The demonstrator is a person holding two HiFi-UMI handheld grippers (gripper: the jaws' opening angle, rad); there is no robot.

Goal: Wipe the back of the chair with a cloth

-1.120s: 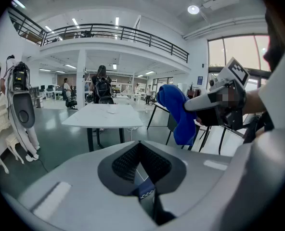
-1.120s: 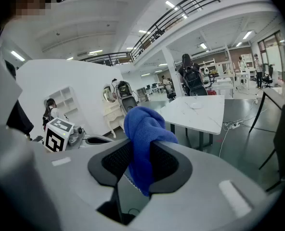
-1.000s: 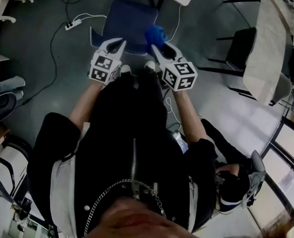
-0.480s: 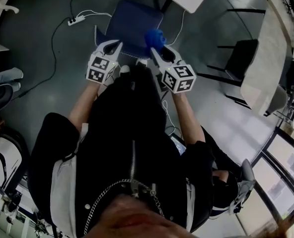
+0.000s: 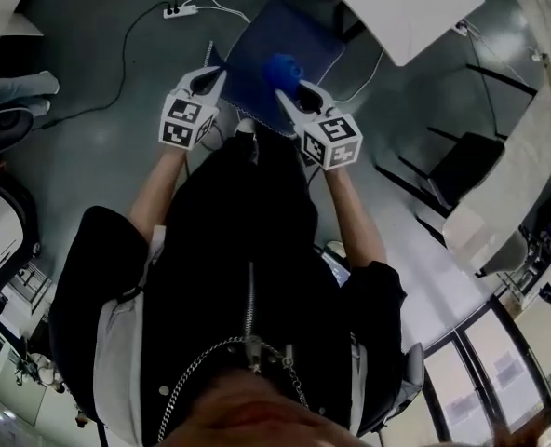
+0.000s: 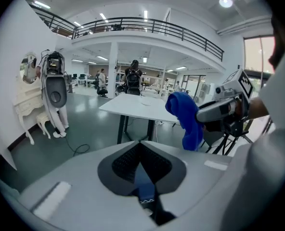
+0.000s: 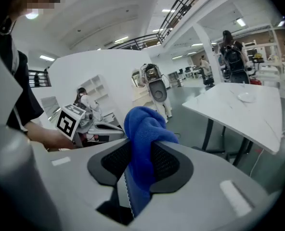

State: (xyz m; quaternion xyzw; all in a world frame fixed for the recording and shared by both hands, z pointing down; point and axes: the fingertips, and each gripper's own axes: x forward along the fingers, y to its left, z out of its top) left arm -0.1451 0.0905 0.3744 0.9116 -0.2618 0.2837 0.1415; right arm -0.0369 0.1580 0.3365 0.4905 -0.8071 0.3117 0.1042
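In the head view a blue chair (image 5: pixel 299 35) stands on the grey floor just ahead of me, under the edge of a white table (image 5: pixel 401 7). My right gripper (image 5: pixel 288 94) is shut on a bunched blue cloth (image 5: pixel 280 67), held over the near edge of the chair. In the right gripper view the cloth (image 7: pixel 143 129) bulges up between the dark pads (image 7: pixel 169 162). My left gripper (image 5: pixel 208 80) hovers beside it at the chair's left edge, shut and holding nothing. The left gripper view shows the cloth (image 6: pixel 186 117) hanging from the right gripper (image 6: pixel 219 110).
A power strip (image 5: pixel 184 10) with trailing cables lies on the floor left of the chair. A black chair (image 5: pixel 469 164) and a pale counter (image 5: pixel 527 147) stand to the right. A white dresser (image 6: pixel 34 105) stands far left, with people at desks in the background.
The chair now sits closer under the grippers, and the cloth has come over its near edge. Both grippers stay side by side, with the same grip.
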